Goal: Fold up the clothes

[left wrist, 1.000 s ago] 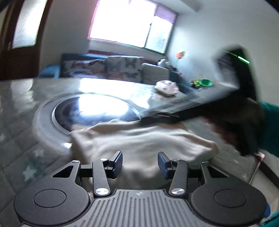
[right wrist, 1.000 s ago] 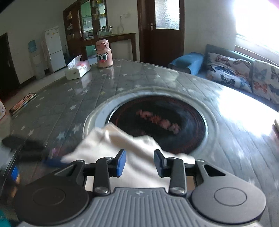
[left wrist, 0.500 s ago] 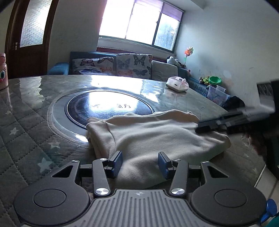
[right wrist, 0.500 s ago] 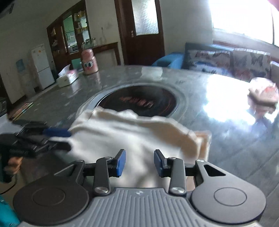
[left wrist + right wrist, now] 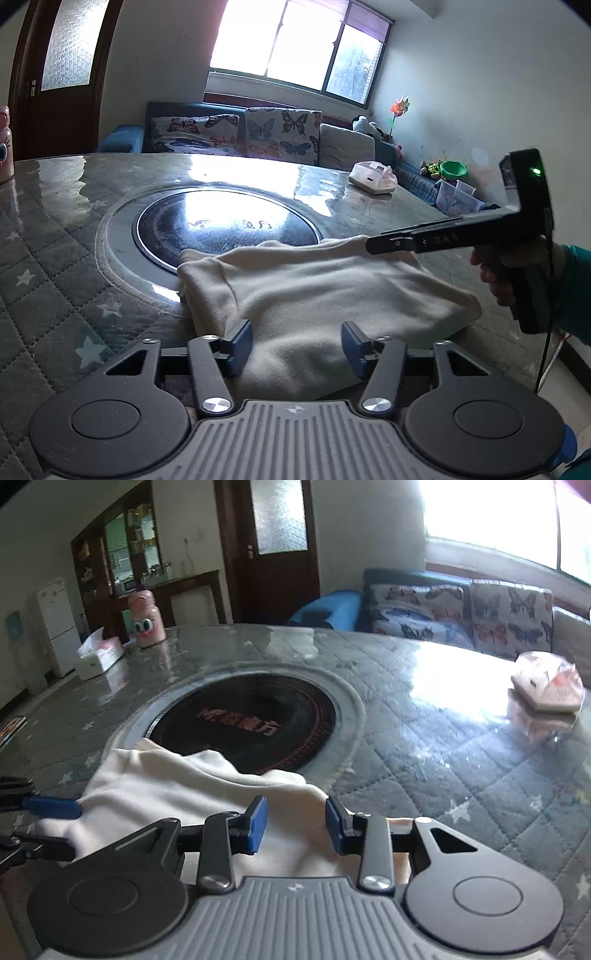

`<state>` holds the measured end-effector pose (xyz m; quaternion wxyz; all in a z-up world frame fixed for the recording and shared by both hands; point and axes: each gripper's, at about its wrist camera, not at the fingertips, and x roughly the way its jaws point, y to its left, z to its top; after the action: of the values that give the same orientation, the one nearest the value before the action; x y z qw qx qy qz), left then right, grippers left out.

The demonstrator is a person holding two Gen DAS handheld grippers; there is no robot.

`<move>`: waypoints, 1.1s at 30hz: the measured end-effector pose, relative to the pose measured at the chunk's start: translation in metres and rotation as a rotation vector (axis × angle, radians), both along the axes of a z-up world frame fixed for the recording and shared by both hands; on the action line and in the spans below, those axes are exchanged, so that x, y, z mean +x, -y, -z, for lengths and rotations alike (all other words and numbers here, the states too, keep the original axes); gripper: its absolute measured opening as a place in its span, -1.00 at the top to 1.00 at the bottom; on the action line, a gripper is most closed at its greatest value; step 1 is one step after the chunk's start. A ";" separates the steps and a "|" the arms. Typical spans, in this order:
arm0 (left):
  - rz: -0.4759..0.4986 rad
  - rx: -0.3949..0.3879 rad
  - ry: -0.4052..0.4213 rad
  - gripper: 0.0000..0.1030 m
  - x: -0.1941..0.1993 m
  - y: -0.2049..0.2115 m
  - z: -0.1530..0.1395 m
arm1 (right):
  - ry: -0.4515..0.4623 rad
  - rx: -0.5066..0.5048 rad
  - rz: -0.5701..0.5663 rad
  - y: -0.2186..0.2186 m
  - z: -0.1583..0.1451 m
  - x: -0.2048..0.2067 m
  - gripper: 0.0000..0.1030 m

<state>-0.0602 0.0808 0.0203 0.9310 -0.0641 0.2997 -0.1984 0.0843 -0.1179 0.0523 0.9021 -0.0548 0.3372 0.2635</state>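
In the left wrist view the cream garment (image 5: 325, 291) lies folded on the table (image 5: 55, 258), straight ahead of the left gripper (image 5: 296, 347), whose jaws are opening with cloth lying between them but unpinched, while the right gripper (image 5: 373, 245) reaches in level over its far right edge. In the right wrist view the garment (image 5: 177, 786) runs lengthwise from ahead toward the left, and the right gripper (image 5: 294, 823) hovers part-spread over its nearer end, gripping nothing.
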 end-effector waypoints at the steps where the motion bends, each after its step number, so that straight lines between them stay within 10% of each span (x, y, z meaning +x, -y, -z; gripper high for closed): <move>1: -0.007 0.000 0.003 -0.35 0.000 0.000 -0.002 | 0.009 -0.008 -0.005 -0.002 -0.003 -0.005 0.22; 15: -0.103 0.067 -0.015 -0.98 0.009 -0.006 -0.018 | 0.060 -0.067 -0.161 -0.034 -0.007 -0.082 -0.09; 33: -0.279 0.052 -0.203 -1.00 0.038 -0.026 -0.014 | 0.144 -0.160 -0.381 -0.097 -0.006 -0.129 -0.29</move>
<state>-0.0227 0.1070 0.0345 0.9158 -0.1005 0.3853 -0.0520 -0.0443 -0.0208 0.0580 0.8505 -0.2078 0.2752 0.3972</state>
